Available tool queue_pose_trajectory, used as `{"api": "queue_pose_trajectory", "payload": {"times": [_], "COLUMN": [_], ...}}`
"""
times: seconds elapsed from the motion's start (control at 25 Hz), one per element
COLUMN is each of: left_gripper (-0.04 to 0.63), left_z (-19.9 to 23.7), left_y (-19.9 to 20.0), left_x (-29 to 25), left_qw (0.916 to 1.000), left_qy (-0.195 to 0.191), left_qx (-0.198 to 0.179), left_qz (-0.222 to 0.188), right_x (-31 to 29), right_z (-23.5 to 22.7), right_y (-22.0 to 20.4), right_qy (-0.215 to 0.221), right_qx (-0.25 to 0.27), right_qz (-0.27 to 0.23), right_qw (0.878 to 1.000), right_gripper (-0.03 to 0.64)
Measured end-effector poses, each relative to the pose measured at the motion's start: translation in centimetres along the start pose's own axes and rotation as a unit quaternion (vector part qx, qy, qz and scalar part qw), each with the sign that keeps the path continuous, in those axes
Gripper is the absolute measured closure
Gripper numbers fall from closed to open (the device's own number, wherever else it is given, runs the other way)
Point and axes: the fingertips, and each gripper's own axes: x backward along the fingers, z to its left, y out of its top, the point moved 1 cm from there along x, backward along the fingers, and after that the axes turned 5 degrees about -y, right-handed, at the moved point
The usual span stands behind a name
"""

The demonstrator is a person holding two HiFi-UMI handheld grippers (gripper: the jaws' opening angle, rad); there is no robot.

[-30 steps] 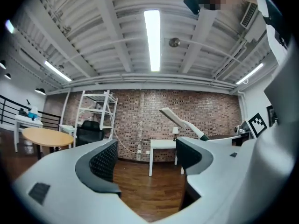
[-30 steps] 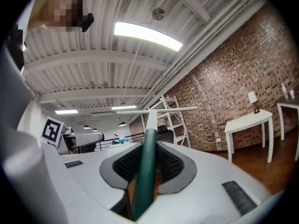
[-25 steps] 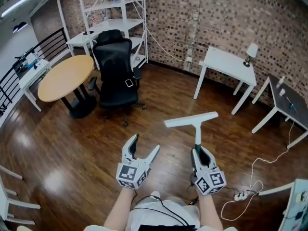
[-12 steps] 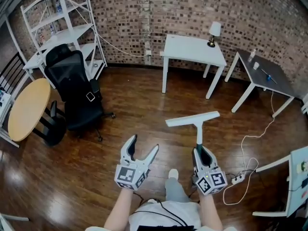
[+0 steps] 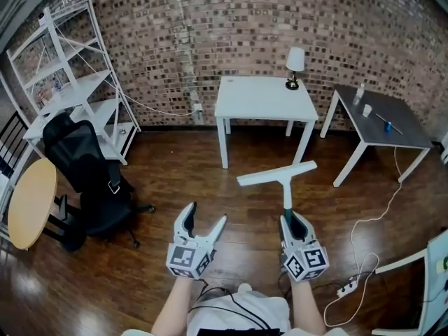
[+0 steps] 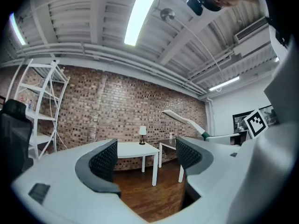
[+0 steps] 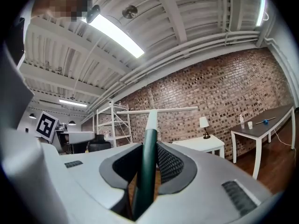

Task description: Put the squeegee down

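My right gripper (image 5: 290, 219) is shut on the dark green handle of a squeegee (image 5: 277, 174); its white blade points ahead, level, above the wooden floor. In the right gripper view the green handle (image 7: 146, 171) runs up between the jaws to the white blade of the squeegee (image 7: 156, 110). My left gripper (image 5: 203, 219) hangs beside it at the left, jaws open with nothing between them. In the left gripper view my left gripper (image 6: 145, 157) is open and the squeegee (image 6: 185, 120) shows at the right. A white table (image 5: 264, 98) with a small lamp (image 5: 295, 64) stands ahead by the brick wall.
A grey table (image 5: 381, 124) with a bottle stands right of the white one. A black office chair (image 5: 87, 177) and a round wooden table (image 5: 29, 203) are at the left, with a white shelf rack (image 5: 70, 82) behind. A white cable and power strip (image 5: 348, 285) lie at the right on the floor.
The view has swung right: the white table came from the right to straight ahead, the chair and round table slid left. Both grippers keep their pose, the squeegee still held.
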Motion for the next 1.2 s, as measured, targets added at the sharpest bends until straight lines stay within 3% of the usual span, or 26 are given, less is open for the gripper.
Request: {"api": "queue_pose_trajectory", "payload": {"times": [0.28,0.52,0.76,1.2], "left_gripper": [0.222,0.222,0.222,0.222], "left_z": [2.4,4.3,7.2,19.2], "left_y": [-0.3,-2.4,-3.0,-3.5], "left_x": [-8.2,-15.0,-22.7,-35.7], "left_qw": [0.9997,0.9984,0.9964,0.9974], "left_qy": [0.003,-0.033,-0.059,-0.068], "left_qx": [0.012,0.024,-0.036,0.014], "left_qz": [0.021,0.039,0.049,0.017], "right_x": [-5.9,-10.8,-17.8,-35.4], "right_z": [-4.1,-6.6,-10.1,-13.6], "right_y": [0.6,-1.2,-1.9,-0.7], "right_qy": [0.004,-0.023,-0.052,-0.055], "right_qx": [-0.023,-0.029,-0.031,-0.037], "right_qz": [0.004,0.027,0.035,0.045], "right_qw": [1.0,0.999,0.998,0.997], "right_gripper": [0.502,0.502,0.502,0.502]}}
